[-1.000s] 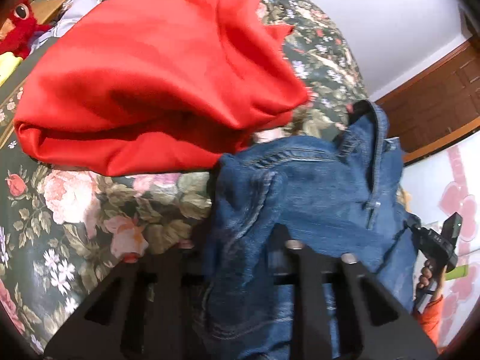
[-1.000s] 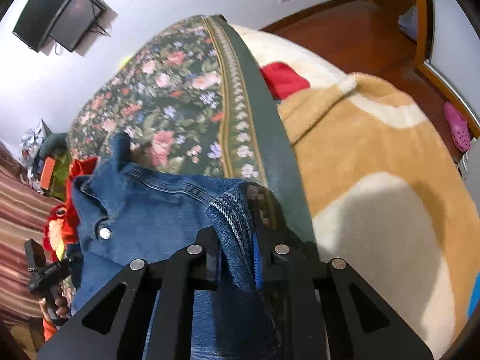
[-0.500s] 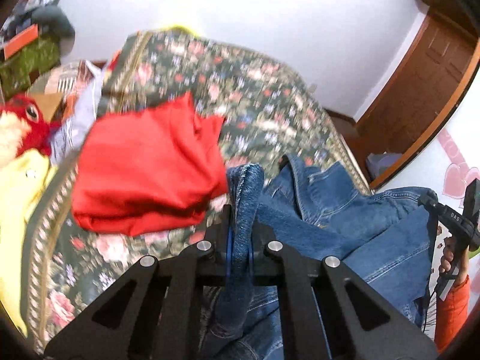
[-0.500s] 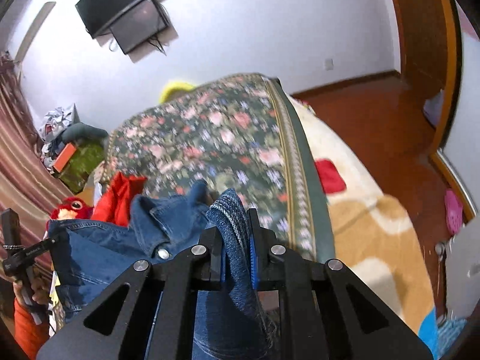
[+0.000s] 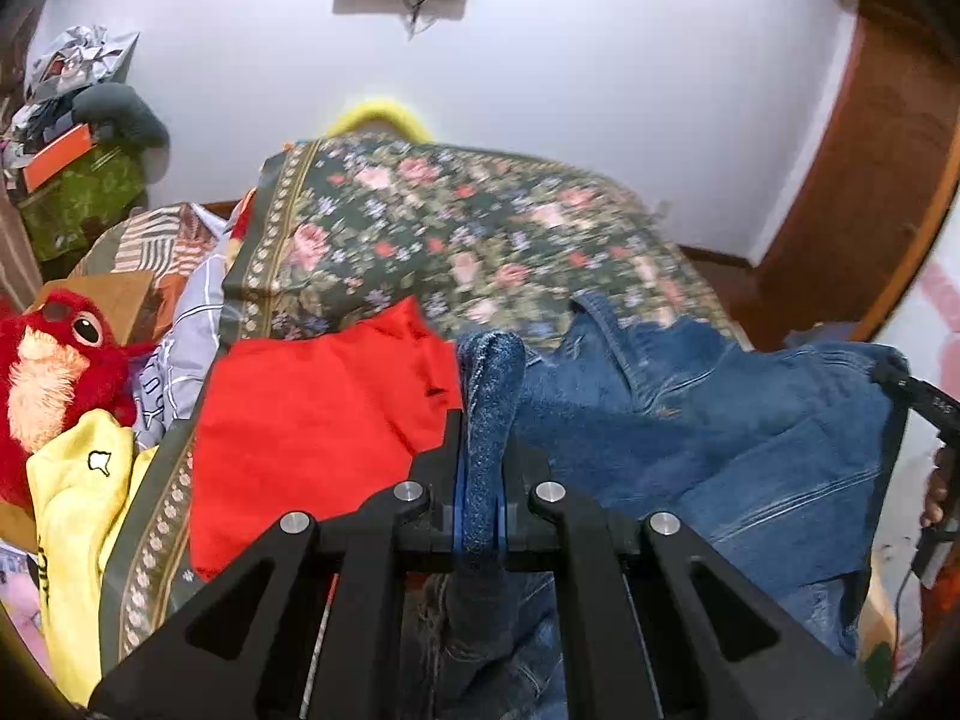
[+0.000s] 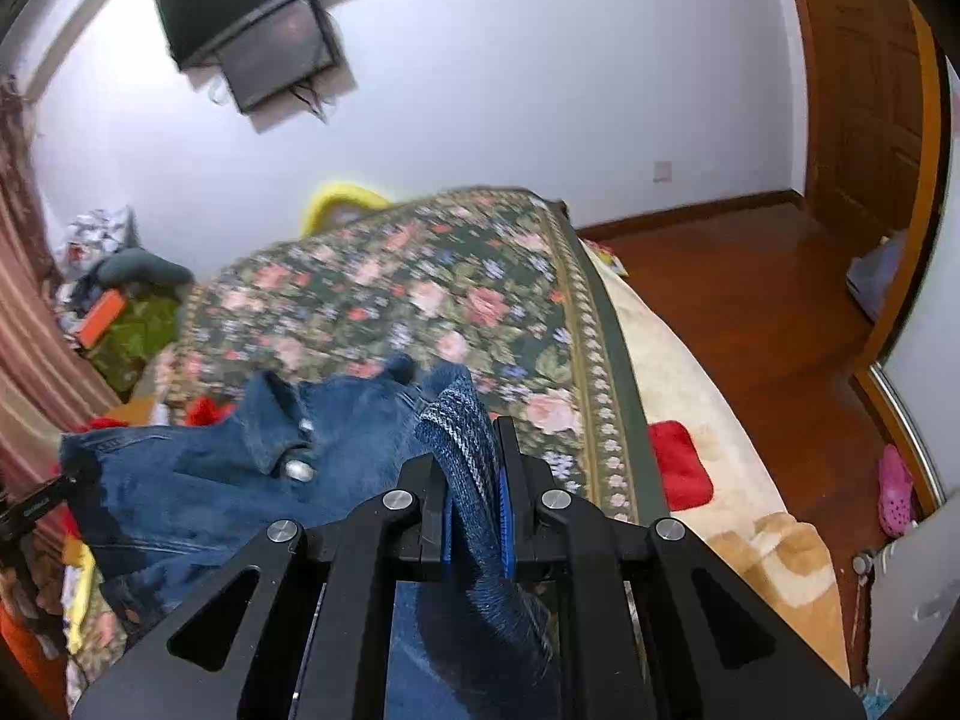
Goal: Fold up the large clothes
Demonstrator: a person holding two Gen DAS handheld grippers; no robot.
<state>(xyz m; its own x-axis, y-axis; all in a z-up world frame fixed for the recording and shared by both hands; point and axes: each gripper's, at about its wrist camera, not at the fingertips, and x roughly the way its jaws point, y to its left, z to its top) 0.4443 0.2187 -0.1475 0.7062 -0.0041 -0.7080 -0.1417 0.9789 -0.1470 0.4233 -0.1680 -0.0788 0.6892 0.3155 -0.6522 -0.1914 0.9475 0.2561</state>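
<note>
Both ends of denim jacket (image 5: 690, 420) pinched, garment stretched above floral bedspread (image 5: 456, 228) | left gripper (image 5: 483, 480) clamped on a bunched fold | right gripper (image 6: 474, 480) clamped on another fold | red garment (image 5: 312, 414) lay left, beside jacket

We can read no complete word, brand or number anywhere. The yellow garment (image 5: 72, 498) carries a small white logo and dark lettering along its edge, and the other claw's black body (image 5: 927, 402) bears tiny white characters, all too small for us to read.
</note>
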